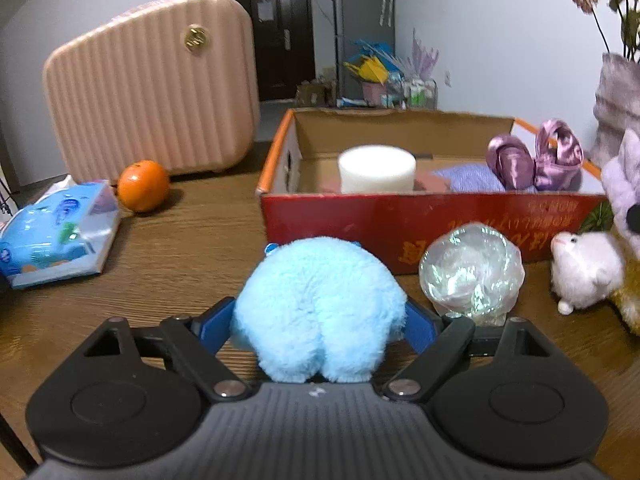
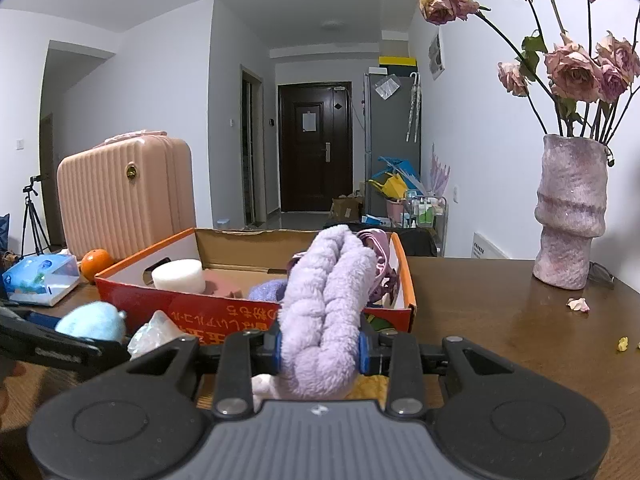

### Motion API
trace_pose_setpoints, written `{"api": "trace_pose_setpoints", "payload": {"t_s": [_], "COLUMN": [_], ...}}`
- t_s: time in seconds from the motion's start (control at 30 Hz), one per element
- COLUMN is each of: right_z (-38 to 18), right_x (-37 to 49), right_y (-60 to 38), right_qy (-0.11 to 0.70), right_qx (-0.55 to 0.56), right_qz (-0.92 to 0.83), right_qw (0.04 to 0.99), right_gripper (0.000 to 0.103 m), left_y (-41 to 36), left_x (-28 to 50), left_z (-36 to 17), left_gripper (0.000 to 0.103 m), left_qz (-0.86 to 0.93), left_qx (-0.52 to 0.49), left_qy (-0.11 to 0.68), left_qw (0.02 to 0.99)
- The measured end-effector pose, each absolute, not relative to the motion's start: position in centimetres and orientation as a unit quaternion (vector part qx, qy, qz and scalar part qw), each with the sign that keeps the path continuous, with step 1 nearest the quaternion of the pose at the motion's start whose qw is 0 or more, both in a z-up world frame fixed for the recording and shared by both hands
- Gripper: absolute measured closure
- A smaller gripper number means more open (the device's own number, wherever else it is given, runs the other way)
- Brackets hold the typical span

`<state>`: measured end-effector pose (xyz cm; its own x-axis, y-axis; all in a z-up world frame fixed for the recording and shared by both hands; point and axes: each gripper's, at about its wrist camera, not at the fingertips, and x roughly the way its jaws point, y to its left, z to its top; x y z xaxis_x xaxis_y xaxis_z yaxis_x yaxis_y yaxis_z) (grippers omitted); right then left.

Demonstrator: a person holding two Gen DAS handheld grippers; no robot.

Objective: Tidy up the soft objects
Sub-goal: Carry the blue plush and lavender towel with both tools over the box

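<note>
My left gripper (image 1: 320, 320) is shut on a fluffy light blue plush (image 1: 318, 308), held just in front of the red cardboard box (image 1: 400, 220). My right gripper (image 2: 320, 350) is shut on a lilac plush (image 2: 326, 300), held at the box's near wall (image 2: 224, 312). Inside the box lie a white foam cylinder (image 1: 376, 168), a purple satin scrunchie (image 1: 536, 156) and a lilac cloth (image 1: 472, 178). An iridescent crinkly ball (image 1: 472, 276) and a white plush kitten (image 1: 584, 268) sit on the table before the box. The blue plush also shows in the right wrist view (image 2: 92, 320).
A pink suitcase (image 1: 152, 84), an orange (image 1: 143, 185) and a blue tissue pack (image 1: 56, 232) stand left of the box on the wooden table (image 2: 500, 320). A lilac vase (image 2: 570, 212) with dried roses stands at the right. A yellow plush (image 1: 630, 300) lies at the right edge.
</note>
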<state>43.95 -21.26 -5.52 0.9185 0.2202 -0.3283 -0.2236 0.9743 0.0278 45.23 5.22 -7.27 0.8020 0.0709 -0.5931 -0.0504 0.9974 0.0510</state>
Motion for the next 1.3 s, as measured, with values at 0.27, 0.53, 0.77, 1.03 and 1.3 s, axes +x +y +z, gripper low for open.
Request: {"api": "trace_pose_setpoints", "payload": {"t_s": [0.27, 0.53, 0.77, 1.03, 1.3], "right_z": [-5.3, -5.0, -4.2, -3.0, -2.4], "right_x": [43.7, 43.5, 43.1, 43.3, 44.3], "right_y": [-21.2, -21.0, -20.7, -20.3, -19.3], "right_qy": [0.159, 0.147, 0.132, 0.110, 0.099], "right_qx": [-0.005, -0.007, -0.008, 0.002, 0.005], "right_qz": [0.117, 0.120, 0.122, 0.117, 0.116], "right_qw": [0.980, 0.982, 0.984, 0.987, 0.988], "right_gripper": [0.071, 0.071, 0.071, 0.071, 0.071], "left_y": [5.5, 4.8, 4.2, 2.7, 1.4], "left_x": [42.6, 40.6, 40.1, 40.5, 41.8], "left_z": [-5.3, -3.3, -1.7, -0.5, 0.4], "left_gripper": [0.017, 0.017, 0.017, 0.017, 0.017], "left_qz": [0.036, 0.032, 0.028, 0.018, 0.013], "left_qx": [0.004, -0.001, -0.014, -0.021, -0.026], "left_qy": [0.276, 0.239, 0.216, 0.200, 0.185], "left_qw": [0.961, 0.970, 0.976, 0.979, 0.982]}}
